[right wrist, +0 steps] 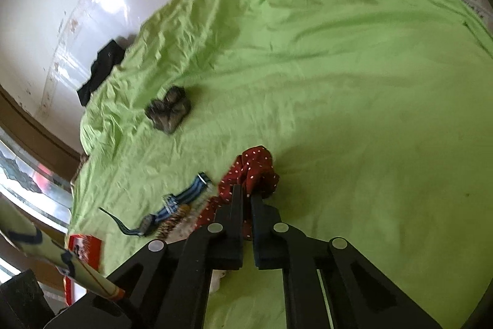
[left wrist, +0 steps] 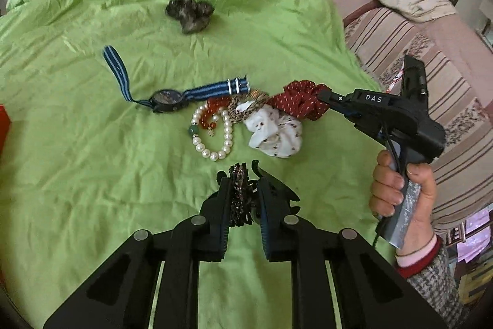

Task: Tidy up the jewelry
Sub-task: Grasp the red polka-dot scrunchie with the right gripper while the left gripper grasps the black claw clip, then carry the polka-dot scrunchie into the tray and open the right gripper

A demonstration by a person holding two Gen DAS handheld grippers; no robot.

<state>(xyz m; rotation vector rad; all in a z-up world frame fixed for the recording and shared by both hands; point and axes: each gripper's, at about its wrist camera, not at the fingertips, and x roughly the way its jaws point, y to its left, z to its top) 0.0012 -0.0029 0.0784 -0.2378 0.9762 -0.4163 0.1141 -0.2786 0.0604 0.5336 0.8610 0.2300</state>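
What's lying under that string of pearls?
The pearls lie on the green sheet. Their upper part crosses a red bead bracelet, whose charm shows inside the loop. Whatever is under the sheet is hidden.

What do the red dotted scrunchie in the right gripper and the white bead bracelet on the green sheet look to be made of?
Red dotted scrunchie: soft woven fabric, matte; it gathers into ruffled folds. White bead bracelet: glossy round beads, pearl or imitation, judging by the highlights; one green bead looks like stone or glass.
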